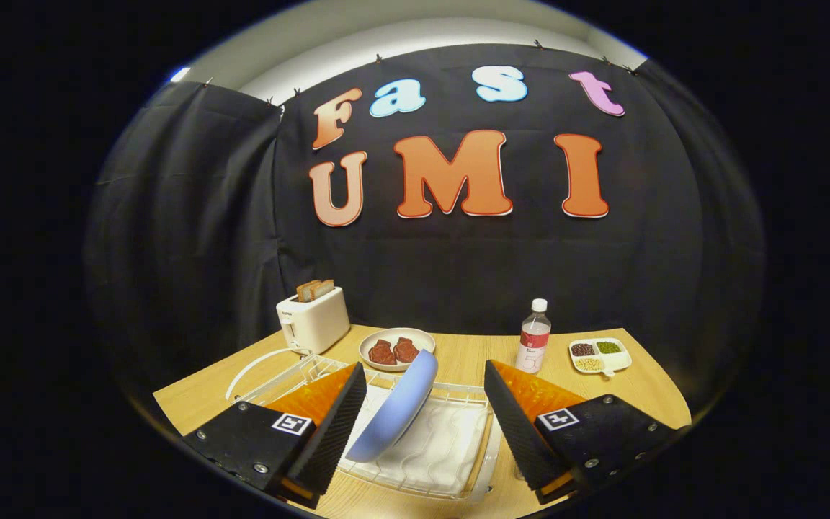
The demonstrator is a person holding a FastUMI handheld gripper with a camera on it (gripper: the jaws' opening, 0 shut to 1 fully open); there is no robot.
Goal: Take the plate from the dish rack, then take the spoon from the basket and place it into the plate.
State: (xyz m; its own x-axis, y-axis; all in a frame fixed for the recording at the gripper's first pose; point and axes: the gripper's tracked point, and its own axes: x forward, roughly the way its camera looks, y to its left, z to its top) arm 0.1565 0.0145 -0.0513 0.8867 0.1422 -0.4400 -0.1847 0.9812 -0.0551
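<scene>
**Plate in rack, fingers apart**

The gripper (pixel 426 425) is seen at the bottom centre of the frame with its fingers spread wide, nothing clamped. Between them, the blue plate (pixel 395 409) is seen standing tilted on edge in the white wire dish rack (pixel 458 450), nearer the left finger (pixel 332 425); contact cannot be told. The rack is set on the wooden table (pixel 458 360). Beyond it, at mid-frame, a toaster (pixel 312 317) with bread is noted to the left, a dish of reddish pieces (pixel 396 348) at centre, a bottle (pixel 534 336) and a divided tray (pixel 599 354) to the right.
</scene>
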